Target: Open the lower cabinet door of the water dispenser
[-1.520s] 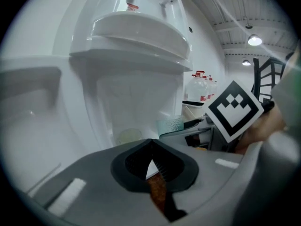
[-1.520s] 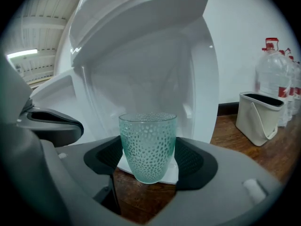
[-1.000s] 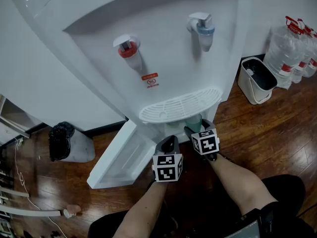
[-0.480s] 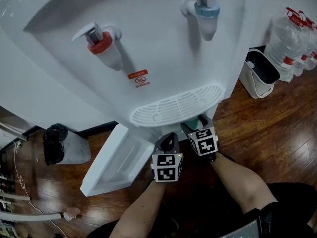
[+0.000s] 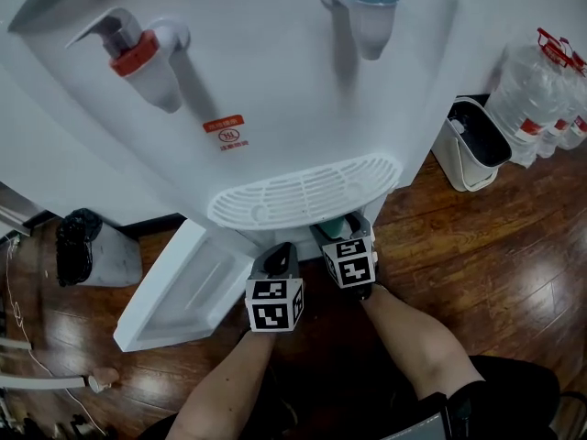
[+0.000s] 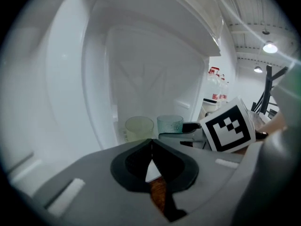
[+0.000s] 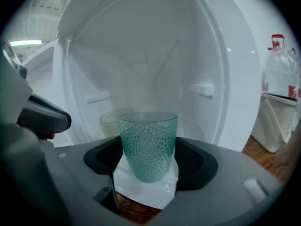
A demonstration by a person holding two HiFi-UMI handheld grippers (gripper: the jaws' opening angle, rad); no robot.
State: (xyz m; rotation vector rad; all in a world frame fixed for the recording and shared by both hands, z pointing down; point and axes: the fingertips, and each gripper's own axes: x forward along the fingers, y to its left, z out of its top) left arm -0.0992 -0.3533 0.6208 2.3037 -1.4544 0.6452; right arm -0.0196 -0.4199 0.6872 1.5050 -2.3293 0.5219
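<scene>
The white water dispenser [image 5: 275,90] fills the head view. Its lower cabinet door [image 5: 174,291] stands swung open to the left. My right gripper [image 5: 336,227] is shut on a green dimpled glass [image 7: 148,145], held upright at the cabinet opening under the drip tray [image 5: 303,195]. Inside the cabinet stands a pale yellowish glass [image 7: 112,121], just behind the green one. My left gripper [image 5: 278,253] is shut and holds nothing; its jaws meet at the tips [image 6: 151,155]. It hangs beside the right gripper [image 6: 221,128], in front of the opening.
A red tap [image 5: 138,58] and a blue tap [image 5: 367,7] stick out above. A white bin [image 5: 472,145] and several water bottles [image 5: 546,90] stand at the right. A bin with a black bag [image 5: 83,250] stands at the left on the wooden floor [image 5: 477,264].
Both grippers have sunk a little toward the open cabinet, the right one still holding the green glass. The head view has drawn closer to the dispenser.
</scene>
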